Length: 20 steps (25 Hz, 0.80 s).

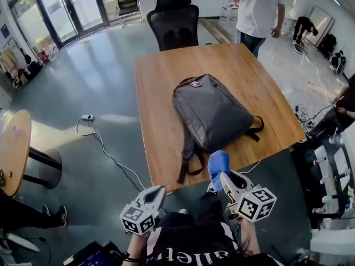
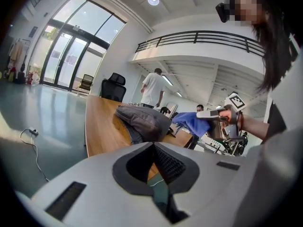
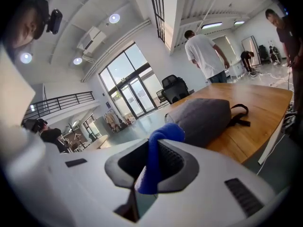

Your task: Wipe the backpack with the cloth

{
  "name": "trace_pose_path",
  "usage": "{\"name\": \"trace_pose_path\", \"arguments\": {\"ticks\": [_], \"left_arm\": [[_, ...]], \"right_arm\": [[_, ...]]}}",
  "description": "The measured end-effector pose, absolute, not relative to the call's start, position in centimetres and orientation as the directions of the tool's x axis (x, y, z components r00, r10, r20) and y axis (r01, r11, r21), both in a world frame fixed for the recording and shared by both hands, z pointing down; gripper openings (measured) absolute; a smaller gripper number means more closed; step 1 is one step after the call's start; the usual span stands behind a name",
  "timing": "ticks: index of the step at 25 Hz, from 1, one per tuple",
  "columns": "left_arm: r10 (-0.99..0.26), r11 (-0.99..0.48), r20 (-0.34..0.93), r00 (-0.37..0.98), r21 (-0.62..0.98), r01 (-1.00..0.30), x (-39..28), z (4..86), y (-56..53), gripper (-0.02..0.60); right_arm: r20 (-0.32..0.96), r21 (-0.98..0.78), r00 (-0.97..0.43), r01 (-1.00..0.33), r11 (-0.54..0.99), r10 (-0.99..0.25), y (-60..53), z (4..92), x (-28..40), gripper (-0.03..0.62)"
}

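Note:
A grey backpack (image 1: 213,112) lies flat on the wooden table (image 1: 158,87), its black straps trailing toward the near edge. My right gripper (image 1: 224,177) hangs just off that near edge, shut on a blue cloth (image 1: 218,166) that bunches up out of its jaws. In the right gripper view the cloth (image 3: 163,135) stands between the jaws, with the backpack (image 3: 203,117) beyond it. My left gripper (image 1: 160,192) is lower left, off the table, shut with nothing in it. The left gripper view shows the backpack (image 2: 144,119) and the cloth (image 2: 191,123).
Two black office chairs (image 1: 175,24) stand at the table's far end, and a person (image 1: 258,7) stands at its far right corner. A cable with a power strip (image 1: 87,117) lies on the floor to the left. A round wooden table (image 1: 14,148) is at far left.

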<state>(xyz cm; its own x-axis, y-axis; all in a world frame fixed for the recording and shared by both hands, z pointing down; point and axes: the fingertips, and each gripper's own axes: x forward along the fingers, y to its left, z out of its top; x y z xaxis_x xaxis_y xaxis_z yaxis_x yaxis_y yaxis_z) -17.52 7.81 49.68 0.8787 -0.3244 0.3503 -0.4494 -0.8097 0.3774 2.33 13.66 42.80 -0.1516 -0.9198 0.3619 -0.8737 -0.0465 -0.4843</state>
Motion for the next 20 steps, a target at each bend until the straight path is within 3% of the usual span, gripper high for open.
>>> {"name": "trace_pose_path", "arguments": {"ticks": [10,20], "left_arm": [[-0.190,-0.865,0.314,0.930,0.396,-0.310,-15.0,49.9,12.4,0.003],[-0.127,-0.894,0.306,0.943,0.376,-0.243,-11.8,47.6,17.0,0.003]], "right_arm": [[0.428,-0.443,-0.055,-0.882,-0.157,-0.902,20.9,44.7,1.6,0.063],[0.459,-0.385,-0.049,-0.911,-0.149,-0.887,25.2,44.4,1.9,0.063]]}}
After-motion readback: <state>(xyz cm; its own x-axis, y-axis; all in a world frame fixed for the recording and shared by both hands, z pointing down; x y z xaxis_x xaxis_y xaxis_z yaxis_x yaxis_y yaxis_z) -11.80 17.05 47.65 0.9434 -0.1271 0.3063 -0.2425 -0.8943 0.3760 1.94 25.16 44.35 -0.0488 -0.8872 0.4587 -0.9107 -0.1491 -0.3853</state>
